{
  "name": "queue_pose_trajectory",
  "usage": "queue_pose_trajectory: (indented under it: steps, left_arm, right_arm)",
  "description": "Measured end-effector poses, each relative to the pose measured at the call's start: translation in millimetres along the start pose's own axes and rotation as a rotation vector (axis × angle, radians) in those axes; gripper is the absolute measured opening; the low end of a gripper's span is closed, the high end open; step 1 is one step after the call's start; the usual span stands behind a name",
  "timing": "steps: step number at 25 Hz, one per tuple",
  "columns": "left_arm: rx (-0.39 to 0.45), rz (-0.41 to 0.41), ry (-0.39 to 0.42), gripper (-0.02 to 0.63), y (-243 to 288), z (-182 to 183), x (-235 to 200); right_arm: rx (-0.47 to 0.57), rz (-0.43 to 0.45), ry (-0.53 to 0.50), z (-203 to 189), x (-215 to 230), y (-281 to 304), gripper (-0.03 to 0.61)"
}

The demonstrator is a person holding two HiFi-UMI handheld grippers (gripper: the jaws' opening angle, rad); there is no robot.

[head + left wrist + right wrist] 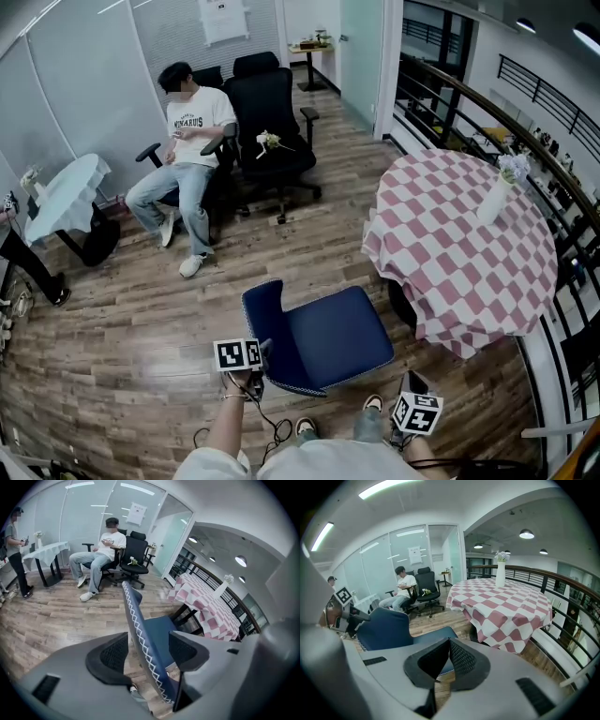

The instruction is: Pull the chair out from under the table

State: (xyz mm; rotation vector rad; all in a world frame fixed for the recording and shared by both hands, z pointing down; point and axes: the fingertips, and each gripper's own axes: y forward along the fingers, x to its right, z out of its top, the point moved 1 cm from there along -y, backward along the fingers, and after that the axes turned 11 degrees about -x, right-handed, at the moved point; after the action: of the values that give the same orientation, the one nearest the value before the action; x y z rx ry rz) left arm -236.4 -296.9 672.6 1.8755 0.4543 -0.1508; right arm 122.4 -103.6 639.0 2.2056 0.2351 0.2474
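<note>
The blue chair [323, 342] stands on the wood floor, clear of the round table [469, 234] with its pink-and-white checked cloth; its seat faces the table. My left gripper [258, 359] is at the top of the chair's backrest. In the left gripper view the backrest's stitched edge [140, 630] runs between the jaws, and both pads stand off it, so the left gripper [150, 649] is open. My right gripper [412, 382] hangs beside the chair near the table's edge. In its own view the right gripper [449, 643] is shut on nothing, with the chair [386, 627] at left.
A person [187, 150] sits in a black office chair by the glass wall, beside another office chair [272, 131]. A small white-clothed table [61, 197] is at left. A white vase [495, 197] stands on the checked table. A railing [553, 169] runs along the right.
</note>
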Motion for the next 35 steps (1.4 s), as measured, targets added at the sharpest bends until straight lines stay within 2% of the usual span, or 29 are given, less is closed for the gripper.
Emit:
queue_pose_trajectory:
  steps: [4,9,11,13,15,18,20,23,29,35]
  left_arm:
    - [0.057,0.009,0.072,0.265,-33.5,18.9,8.5]
    - [0.127,0.051,0.248,0.255,-70.9,42.0,48.0]
    - [0.181,0.055,0.307,0.223,-83.5,53.4,73.2]
    - [0.224,0.02,0.357,0.178,-88.3,62.2,104.5]
    - [0.243,-0.051,0.398,0.152,-82.3,64.1,139.2]
    - [0.246,-0.138,0.432,0.124,-63.7,52.7,185.0]
    - [0.269,-0.179,0.449,0.061,-53.0,43.7,212.6]
    - [0.284,-0.236,0.485,0.019,-39.2,28.5,251.2]
    - [0.247,-0.325,0.589,0.006,-10.2,3.7,313.8]
    - [0.217,-0.365,0.629,0.005,16.0,-19.7,355.5]
  right_arm:
    - [-0.007,0.016,0.009,1.7,-0.6,1.1,0.018]
    - [-0.002,0.012,0.044,2.8,9.9,-2.2,0.018]
    - [0.006,0.005,0.065,6.1,17.3,-6.3,0.018]
    - [0.018,-0.013,0.081,8.8,27.2,-10.6,0.018]
    - [0.031,-0.035,0.105,9.8,39.6,-14.6,0.018]
    - [0.053,-0.07,0.146,8.9,60.4,-24.1,0.018]
    - [0.068,-0.096,0.173,7.4,74.8,-30.9,0.018]
    - [0.086,-0.139,0.214,3.7,97.4,-39.7,0.018]
    - [0.119,-0.212,0.323,-9.5,135.3,-51.6,0.018]
    - [0.131,-0.243,0.394,-19.4,159.6,-59.0,0.018]
